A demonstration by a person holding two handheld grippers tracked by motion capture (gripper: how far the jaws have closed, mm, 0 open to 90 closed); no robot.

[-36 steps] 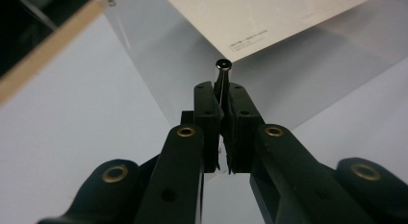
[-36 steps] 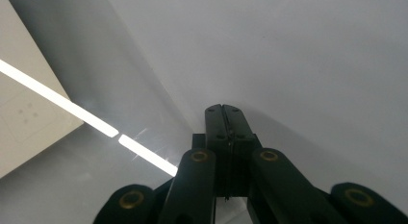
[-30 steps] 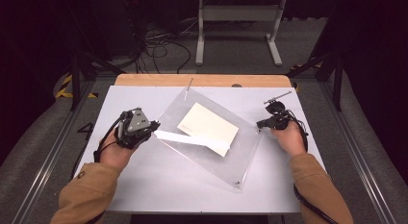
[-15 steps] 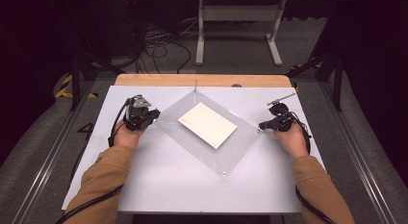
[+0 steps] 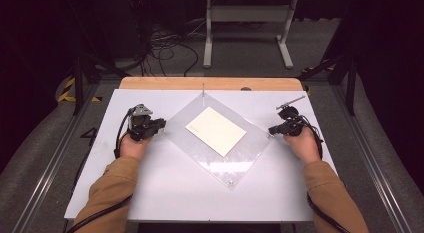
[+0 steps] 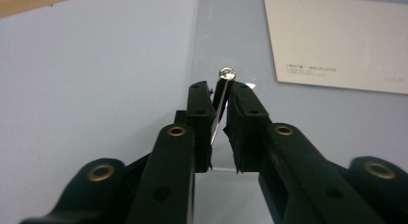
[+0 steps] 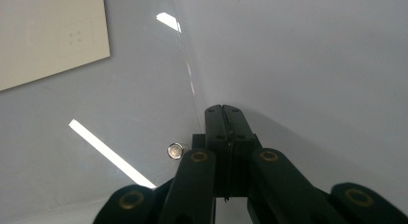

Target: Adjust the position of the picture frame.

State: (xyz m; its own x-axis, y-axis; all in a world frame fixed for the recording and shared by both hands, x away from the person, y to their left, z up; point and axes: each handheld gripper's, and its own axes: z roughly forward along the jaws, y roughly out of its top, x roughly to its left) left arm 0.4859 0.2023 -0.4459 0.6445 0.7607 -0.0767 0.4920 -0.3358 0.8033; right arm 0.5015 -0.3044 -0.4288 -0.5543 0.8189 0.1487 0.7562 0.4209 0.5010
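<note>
- A clear plastic sheet [image 5: 220, 143] lies flat on the white counter [image 5: 165, 188], between the two grippers, turned like a diamond.
- A cream card [image 5: 216, 130] sits under or inside the sheet, out in front of both sets of jaws.
- The left gripper [image 6: 219, 113] is at the sheet's left corner. Its jaws stand a little apart and have just been opening. The thin edge of the sheet runs between them, but the pads do not seem to press on it.
- A small silver stud [image 6: 226, 73] sits just past the left jaw tips, on that corner.
- The right gripper [image 7: 223, 113] is at the sheet's right corner. Its jaws are pressed together, and the clear edge comes right up to their tips. I cannot tell if the corner is pinched in there.
- Another silver stud [image 7: 177, 150] sits just left of the right jaws.
- I think the sheet is light, stiff, smooth and slippery. It may bend a bit and could scratch or crack if squeezed hard.
- The best place to hold it is a corner by a stud, one corner for each gripper, so it stays level and the card does not slide.
- A wooden strip [image 5: 210, 83] runs along the far side of the counter.
- Nothing stands between the jaws and the sheet.
</note>
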